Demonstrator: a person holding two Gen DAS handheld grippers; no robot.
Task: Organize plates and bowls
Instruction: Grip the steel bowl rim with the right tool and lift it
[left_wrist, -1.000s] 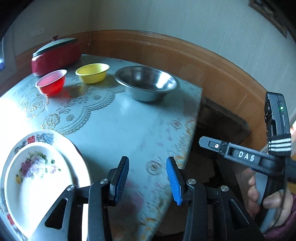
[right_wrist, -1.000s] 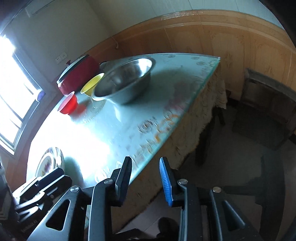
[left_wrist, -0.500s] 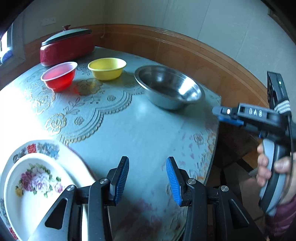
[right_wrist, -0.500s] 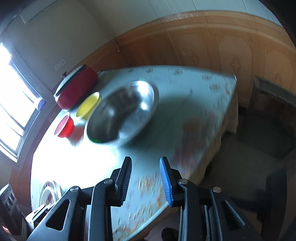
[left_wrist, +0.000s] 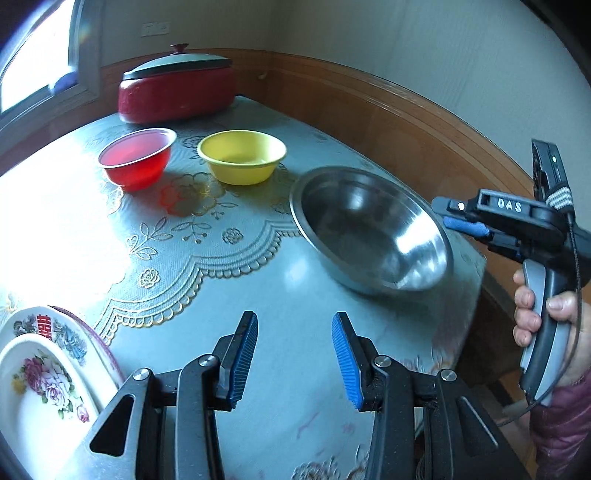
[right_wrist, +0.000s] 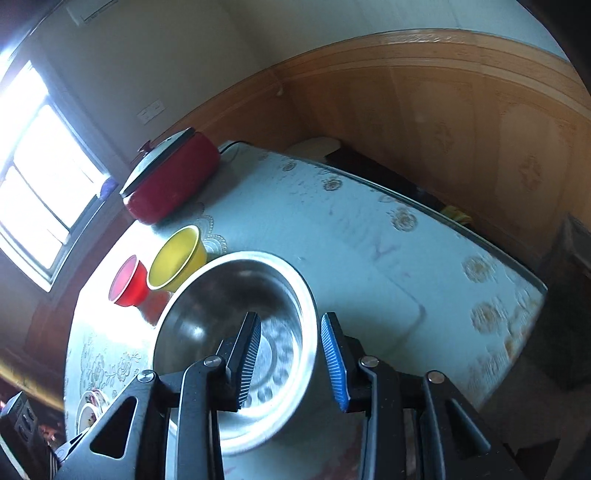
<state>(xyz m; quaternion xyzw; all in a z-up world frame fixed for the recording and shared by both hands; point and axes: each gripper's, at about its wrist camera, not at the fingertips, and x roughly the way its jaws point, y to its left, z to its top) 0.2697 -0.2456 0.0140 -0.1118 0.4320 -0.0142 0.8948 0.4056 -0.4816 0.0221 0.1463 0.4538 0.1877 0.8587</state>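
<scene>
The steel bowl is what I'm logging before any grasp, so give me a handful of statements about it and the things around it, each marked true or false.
1. The right gripper has its jaws open astride the rim of the steel bowl. True.
2. The steel bowl holds food. False: it looks empty.
3. The yellow bowl is nested inside the red bowl. False: they stand side by side, apart.
4. The left gripper is open and holds nothing. True.
5. The red lidded pot stands behind the two small bowls. True.
6. The floral plates lie inside the steel bowl. False: they are stacked at the table's near left edge.
</scene>
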